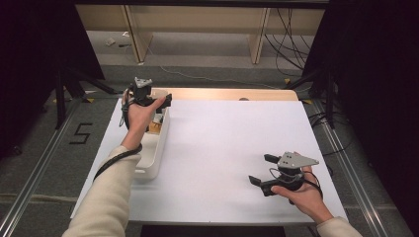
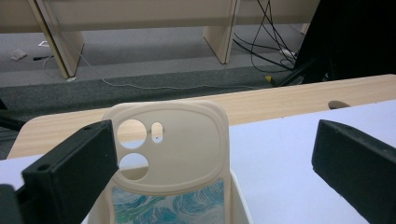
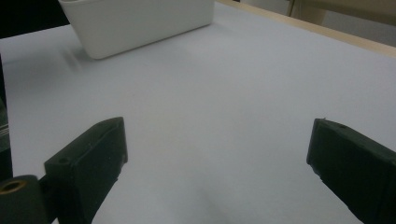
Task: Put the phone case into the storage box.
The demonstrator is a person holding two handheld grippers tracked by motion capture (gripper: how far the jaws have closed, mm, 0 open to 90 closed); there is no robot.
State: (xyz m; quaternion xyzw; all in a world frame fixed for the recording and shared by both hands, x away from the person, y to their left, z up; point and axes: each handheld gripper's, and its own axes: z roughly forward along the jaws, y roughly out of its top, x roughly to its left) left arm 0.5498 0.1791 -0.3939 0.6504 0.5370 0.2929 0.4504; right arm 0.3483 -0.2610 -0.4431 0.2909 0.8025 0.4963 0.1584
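Table [image 1: 222, 148] carried a white bin [image 1: 157, 148] at 9 o'clock, a cream phone case [image 2: 173, 154] upright inside. Your left gripper [image 2: 215, 158] hovered over it, jaws wide; your right gripper [image 1: 261, 170], at 4 o'clock, gaped empty.

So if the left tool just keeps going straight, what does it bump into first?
Probably the phone case standing in the white bin. It sits between the left tool's open jaws, just ahead, though how near is hard to judge.

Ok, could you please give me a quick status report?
Left gripper open over white bin. Phone case upright in bin, ungripped. Right gripper open, idle above table.
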